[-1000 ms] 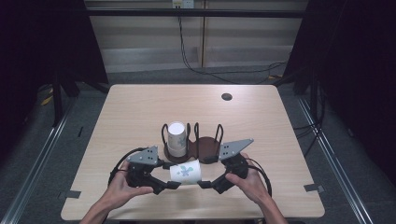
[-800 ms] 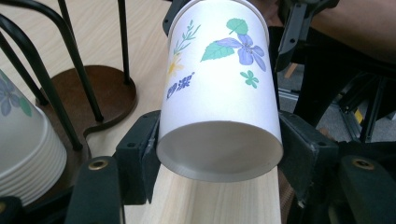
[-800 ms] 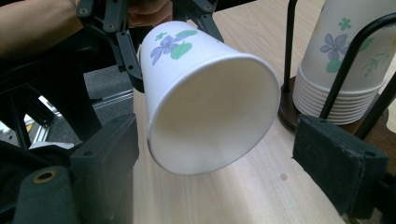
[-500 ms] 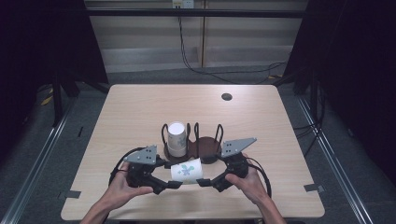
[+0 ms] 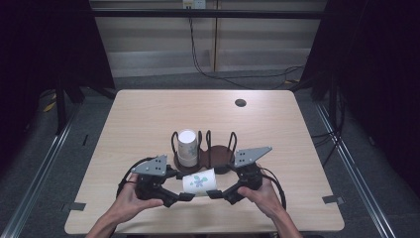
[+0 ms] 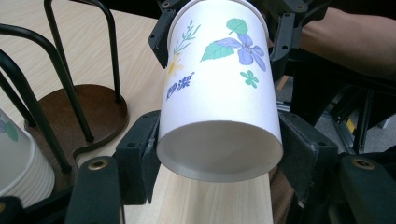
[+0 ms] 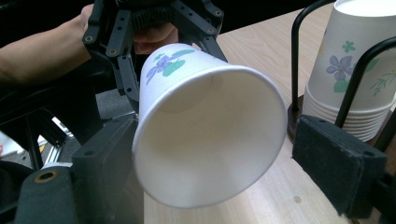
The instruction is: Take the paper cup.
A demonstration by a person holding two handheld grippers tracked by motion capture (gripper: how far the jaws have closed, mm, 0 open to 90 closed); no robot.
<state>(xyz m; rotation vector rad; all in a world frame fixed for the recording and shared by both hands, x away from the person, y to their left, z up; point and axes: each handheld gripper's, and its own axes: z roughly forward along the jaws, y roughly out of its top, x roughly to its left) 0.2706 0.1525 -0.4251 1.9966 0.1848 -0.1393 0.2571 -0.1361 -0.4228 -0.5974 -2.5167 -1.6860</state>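
A white paper cup with a flower print (image 5: 199, 181) lies on its side in the air between my two grippers, near the table's front edge. My left gripper (image 5: 181, 198) is shut on its base end; in the left gripper view both pads press the cup (image 6: 219, 93) near its bottom. My right gripper (image 5: 218, 194) faces the cup's open mouth (image 7: 205, 126). Its jaws stand around the rim, with one pad against the rim and a gap showing at the other pad (image 7: 341, 163).
Just behind the grippers stands a black wire cup holder (image 5: 218, 153) on a brown base (image 6: 84, 107). Its left slot holds a stack of matching cups (image 5: 187, 147). A dark round hole (image 5: 240, 103) sits at the table's (image 5: 148, 114) far right.
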